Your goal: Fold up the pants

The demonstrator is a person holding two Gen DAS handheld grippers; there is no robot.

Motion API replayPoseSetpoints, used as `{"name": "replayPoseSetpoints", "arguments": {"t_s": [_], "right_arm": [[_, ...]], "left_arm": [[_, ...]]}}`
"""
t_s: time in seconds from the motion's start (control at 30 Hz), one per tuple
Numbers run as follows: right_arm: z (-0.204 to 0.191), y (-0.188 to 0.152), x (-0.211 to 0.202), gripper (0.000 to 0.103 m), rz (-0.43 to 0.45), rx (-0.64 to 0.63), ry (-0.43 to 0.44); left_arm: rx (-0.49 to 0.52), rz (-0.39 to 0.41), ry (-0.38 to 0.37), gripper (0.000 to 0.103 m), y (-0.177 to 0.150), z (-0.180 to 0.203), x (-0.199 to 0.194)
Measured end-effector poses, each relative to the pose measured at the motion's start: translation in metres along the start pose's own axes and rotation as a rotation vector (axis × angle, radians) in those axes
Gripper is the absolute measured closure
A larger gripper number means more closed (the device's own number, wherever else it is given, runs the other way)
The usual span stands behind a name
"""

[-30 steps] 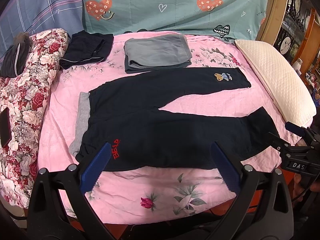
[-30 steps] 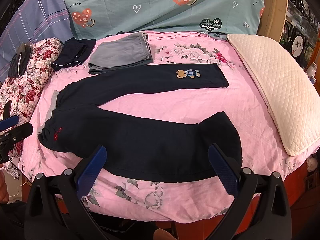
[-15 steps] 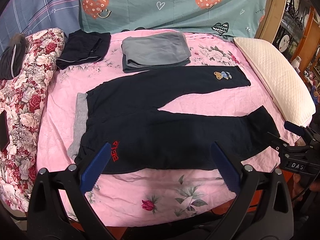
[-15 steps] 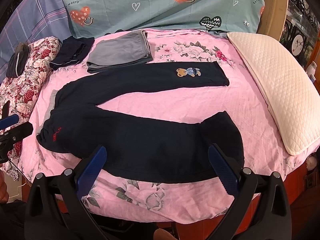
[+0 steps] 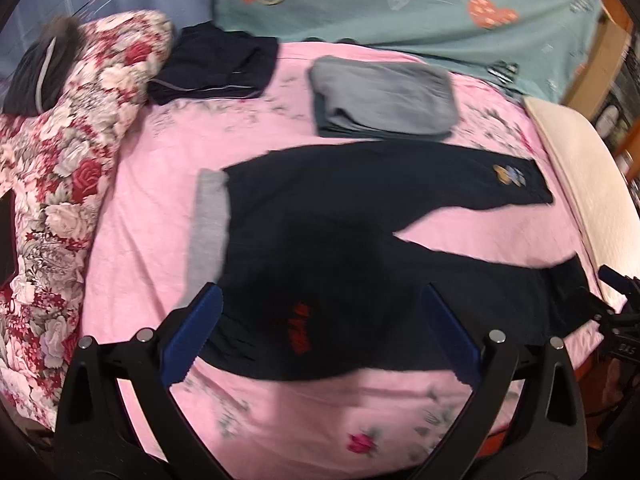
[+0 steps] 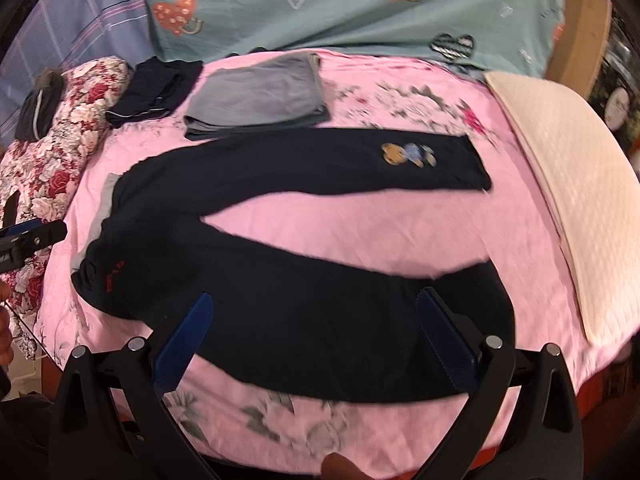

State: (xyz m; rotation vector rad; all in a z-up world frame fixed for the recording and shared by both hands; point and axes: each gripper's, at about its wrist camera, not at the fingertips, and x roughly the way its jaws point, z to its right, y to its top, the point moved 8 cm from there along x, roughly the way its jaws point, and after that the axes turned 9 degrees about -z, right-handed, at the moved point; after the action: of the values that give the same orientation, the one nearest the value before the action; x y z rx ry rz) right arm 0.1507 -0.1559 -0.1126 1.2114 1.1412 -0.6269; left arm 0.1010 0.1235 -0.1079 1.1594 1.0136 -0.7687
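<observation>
Dark navy pants [image 5: 340,240] [image 6: 280,280] lie spread flat on the pink bed, waistband with a grey lining [image 5: 208,220] to the left and both legs pointing right, splayed apart. The far leg carries a bear patch [image 6: 408,155]; red lettering [image 5: 299,328] sits near the waist. My left gripper [image 5: 320,336] hovers open over the waist end, holding nothing. Over the near leg, close to its cuff, my right gripper [image 6: 316,336] is open and empty. Both views are motion-blurred.
Folded grey pants [image 5: 380,96] and a folded dark garment [image 5: 216,68] lie at the back of the bed. A floral quilt [image 5: 60,152] is bunched on the left, a cream pillow [image 6: 568,184] lies on the right. A teal heart-print sheet [image 6: 340,4] hangs behind.
Both grippers have moved forward and down toward the pants, the left one shifting left over the waist. The pants have not moved; both grippers stay open.
</observation>
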Motion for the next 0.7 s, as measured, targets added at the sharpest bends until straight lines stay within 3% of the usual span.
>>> {"name": "replayPoseSetpoints", "arguments": {"t_s": [0.13, 0.33, 0.43, 0.53, 0.7], "right_arm": [[-0.016, 0.045, 0.023, 0.002, 0.002, -0.081, 0.085], [-0.024, 0.125, 0.093, 0.016, -0.05, -0.16, 0.147], [-0.024, 0.161, 0.128, 0.018, -0.075, -0.186, 0.13], [-0.025, 0.19, 0.162, 0.018, -0.094, -0.239, 0.052], [-0.009, 0.202, 0.18, 0.018, -0.161, -0.315, 0.005]], "left_arm": [[-0.073, -0.001, 0.036, 0.002, 0.017, -0.053, 0.012], [-0.139, 0.003, 0.041, 0.002, 0.034, -0.113, 0.027], [-0.122, -0.01, 0.055, 0.002, 0.04, -0.132, 0.041], [-0.095, -0.021, 0.049, 0.002, 0.051, -0.145, 0.059], [-0.061, -0.073, 0.055, 0.002, 0.074, -0.159, 0.096]]}}
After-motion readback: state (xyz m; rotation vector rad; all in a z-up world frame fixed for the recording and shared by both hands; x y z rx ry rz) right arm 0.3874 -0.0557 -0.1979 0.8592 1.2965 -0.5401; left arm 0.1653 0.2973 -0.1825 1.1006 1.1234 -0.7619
